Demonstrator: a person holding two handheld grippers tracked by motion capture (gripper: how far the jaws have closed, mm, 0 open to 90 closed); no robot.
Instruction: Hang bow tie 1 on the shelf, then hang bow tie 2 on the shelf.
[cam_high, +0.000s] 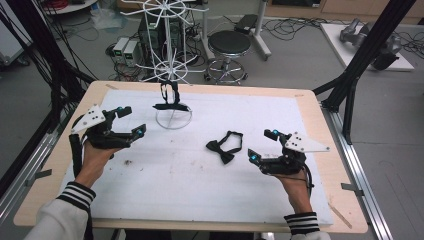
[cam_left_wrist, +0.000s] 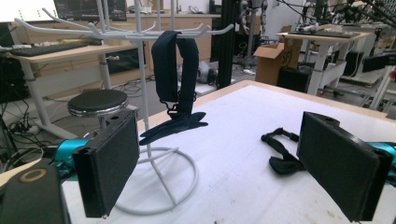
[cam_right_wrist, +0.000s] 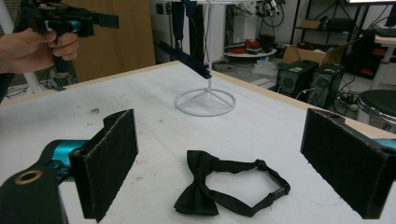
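The left gripper (cam_high: 131, 121) held its jaws wide apart with nothing between them, near the white stand (cam_high: 172, 75). A dark bow tie (cam_left_wrist: 176, 84) hung by its strap from one of the stand's hooks. The right gripper (cam_high: 261, 145) also stood wide open and empty, just beside a black bow tie (cam_high: 224, 146) that lay flat on the white bench (cam_high: 175, 180), well apart from the stand.
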